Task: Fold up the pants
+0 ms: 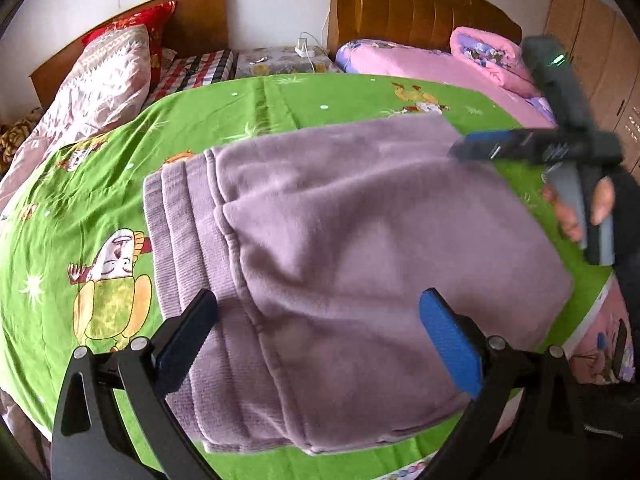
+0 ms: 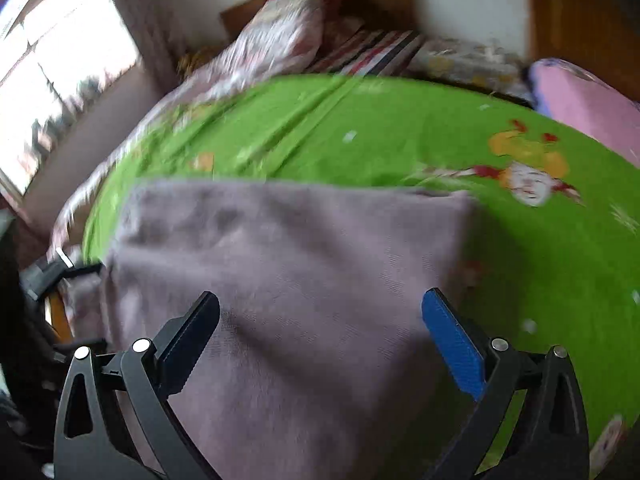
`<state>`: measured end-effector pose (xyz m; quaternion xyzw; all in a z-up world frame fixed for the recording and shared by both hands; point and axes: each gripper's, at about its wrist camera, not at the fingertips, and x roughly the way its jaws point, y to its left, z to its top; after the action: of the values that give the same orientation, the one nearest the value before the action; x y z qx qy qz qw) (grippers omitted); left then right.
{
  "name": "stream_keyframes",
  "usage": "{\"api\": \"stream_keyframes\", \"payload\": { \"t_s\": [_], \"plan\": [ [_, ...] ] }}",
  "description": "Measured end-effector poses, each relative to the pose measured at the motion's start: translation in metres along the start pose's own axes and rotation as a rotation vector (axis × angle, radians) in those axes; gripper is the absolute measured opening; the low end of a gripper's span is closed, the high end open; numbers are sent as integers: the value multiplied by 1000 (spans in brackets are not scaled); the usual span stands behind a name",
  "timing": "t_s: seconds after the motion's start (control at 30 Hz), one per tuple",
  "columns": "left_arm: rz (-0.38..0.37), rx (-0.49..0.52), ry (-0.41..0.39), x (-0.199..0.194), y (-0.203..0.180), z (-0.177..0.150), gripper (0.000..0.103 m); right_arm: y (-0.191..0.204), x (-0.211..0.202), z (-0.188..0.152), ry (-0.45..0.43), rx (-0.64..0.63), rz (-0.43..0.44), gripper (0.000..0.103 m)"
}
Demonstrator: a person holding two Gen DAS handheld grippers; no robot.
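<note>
On the green cartoon-print bedspread (image 1: pixel 100 184) lie the mauve fleece pants (image 1: pixel 360 240), folded into a thick, roughly square bundle with the ribbed waistband (image 1: pixel 176 240) stacked along its left edge. The left gripper (image 1: pixel 320 320) hangs just over the near part of the bundle, its jaws spread wide and gripping nothing. The right gripper (image 2: pixel 320 320) also stands wide apart above the cloth, empty; its own view is blurred. In the left wrist view it shows at the bundle's far right corner, a hand (image 1: pixel 576 208) wrapped around its handle. Beyond the bedspread lie a patterned pillow (image 1: pixel 108 76), a pink quilt (image 1: pixel 440 64) and wooden headboards (image 1: pixel 420 4).
</note>
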<state>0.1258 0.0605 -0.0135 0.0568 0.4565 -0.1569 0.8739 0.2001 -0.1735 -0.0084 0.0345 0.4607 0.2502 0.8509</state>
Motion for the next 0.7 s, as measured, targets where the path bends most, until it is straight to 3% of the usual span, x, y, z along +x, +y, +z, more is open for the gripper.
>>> {"api": "stream_keyframes", "payload": {
  "t_s": [0.07,0.13,0.2,0.23,0.33,0.37,0.43,0.47,0.5,0.57,0.63,0.7],
  "plan": [
    [-7,-4,-4,-1,2,-2,101,9,-14,-2,-54,-10,-3,98],
    [-9,-12,-5,0,4,-4,101,26,-14,-5,-62,-34,77,98],
    [-5,-12,-5,0,4,-5,101,43,-10,-15,-9,-88,212,98],
    [-4,-11,-6,0,3,-5,101,47,-2,-21,26,-119,214,98],
    [5,-7,-10,-2,4,-6,101,36,14,-27,73,-101,144,97],
    [9,-20,-24,-6,7,-5,101,30,7,-27,37,-73,148,97],
    [-19,-56,-74,-21,12,1,101,32,-13,-27,-41,-68,46,98],
    [-35,-72,-103,-27,16,7,101,35,-21,-29,-75,-82,37,98],
    [-68,-109,-160,-37,24,21,101,40,-32,-31,-112,-98,66,98],
    [-143,-161,-198,-38,34,44,101,55,-38,-32,-143,-151,138,98],
    [-270,-193,-160,-16,42,70,101,72,-23,-34,-79,-240,100,98],
    [-174,-182,-49,18,41,83,95,87,-6,-35,-25,-287,47,98]
  ]
}}
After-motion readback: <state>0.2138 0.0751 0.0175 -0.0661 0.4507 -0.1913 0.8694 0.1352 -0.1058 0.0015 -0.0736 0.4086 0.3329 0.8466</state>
